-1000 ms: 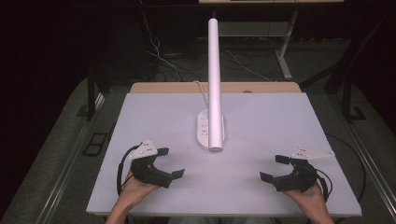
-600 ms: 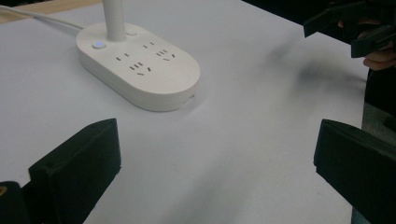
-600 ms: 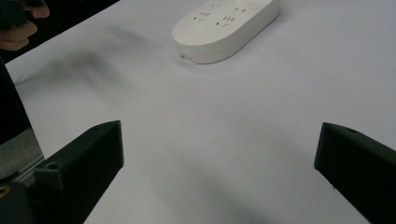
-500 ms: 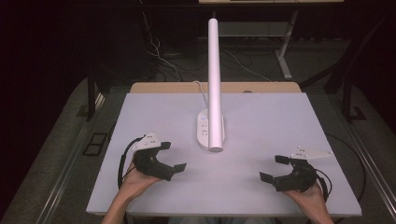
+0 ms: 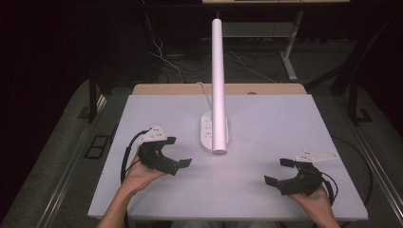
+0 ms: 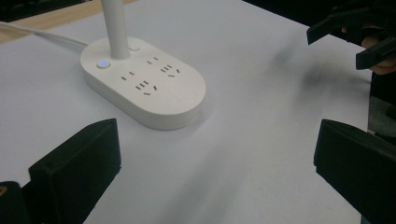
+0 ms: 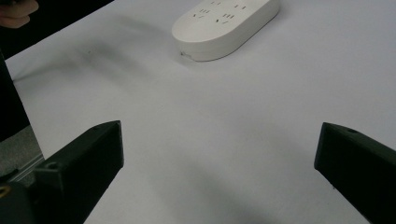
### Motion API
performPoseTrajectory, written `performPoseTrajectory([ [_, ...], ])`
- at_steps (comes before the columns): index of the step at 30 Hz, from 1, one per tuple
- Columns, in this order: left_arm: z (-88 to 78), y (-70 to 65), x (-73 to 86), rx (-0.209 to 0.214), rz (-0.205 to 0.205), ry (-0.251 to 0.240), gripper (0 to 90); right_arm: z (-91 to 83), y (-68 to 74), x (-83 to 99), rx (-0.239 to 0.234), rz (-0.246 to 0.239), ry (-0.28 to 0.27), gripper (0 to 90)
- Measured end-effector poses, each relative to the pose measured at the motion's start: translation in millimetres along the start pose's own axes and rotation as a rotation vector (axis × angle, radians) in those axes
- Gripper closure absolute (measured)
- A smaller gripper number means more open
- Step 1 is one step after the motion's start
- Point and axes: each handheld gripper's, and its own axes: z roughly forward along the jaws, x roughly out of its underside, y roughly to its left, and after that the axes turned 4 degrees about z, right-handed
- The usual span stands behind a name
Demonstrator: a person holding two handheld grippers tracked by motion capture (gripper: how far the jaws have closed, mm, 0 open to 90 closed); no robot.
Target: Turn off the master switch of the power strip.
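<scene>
We hold 2 grippers wide open over a white table (image 5: pixel 266 118).

Our right gripper (image 5: pixel 280 172) and left gripper (image 5: pixel 177 151) grip nothing, their jaws spread far apart. Beyond and between them sits a white power strip (image 6: pixel 154 88), its upright white tube (image 5: pixel 218 80) rising past a small lit button (image 6: pixel 102 64).

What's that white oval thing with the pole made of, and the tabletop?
The oval base looks like smooth matt white plastic: moulded rounded edges, socket slots, a lit button. The pole seems the same, though painted metal is possible. The tabletop looks like a matt pale sheet or laminate; uncertain.
</scene>
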Motion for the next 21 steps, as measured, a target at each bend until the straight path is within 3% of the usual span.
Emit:
performPoseTrajectory([
  [21,8.8,16.0,-31.5,0.001,0.020,0.009,0.0,-0.1,-3.7,0.7,0.006,0.012,0.004,0.6],
])
